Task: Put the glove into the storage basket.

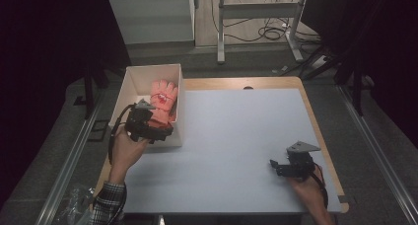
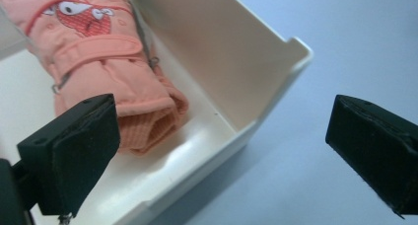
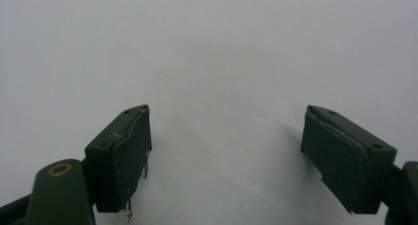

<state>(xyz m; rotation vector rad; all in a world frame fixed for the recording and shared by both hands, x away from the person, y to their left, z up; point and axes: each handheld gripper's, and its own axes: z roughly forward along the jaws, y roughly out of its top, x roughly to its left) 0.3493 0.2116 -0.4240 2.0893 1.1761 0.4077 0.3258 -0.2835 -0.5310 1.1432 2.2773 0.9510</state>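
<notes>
We see a padded salmon-pink winter glove [image 2: 106, 72] with a red cartoon patch, a wrist strap and a ribbed knit cuff, lying inside the open white rectangular box [image 2: 231, 62] at the far left of the pale blue desk [image 1: 236, 146]. Our left hand-held gripper [image 2: 222, 146] hangs just beside the cuff, jaws wide apart and empty. The right hand-held gripper [image 3: 224, 156] rests over bare desk, jaws apart.
</notes>
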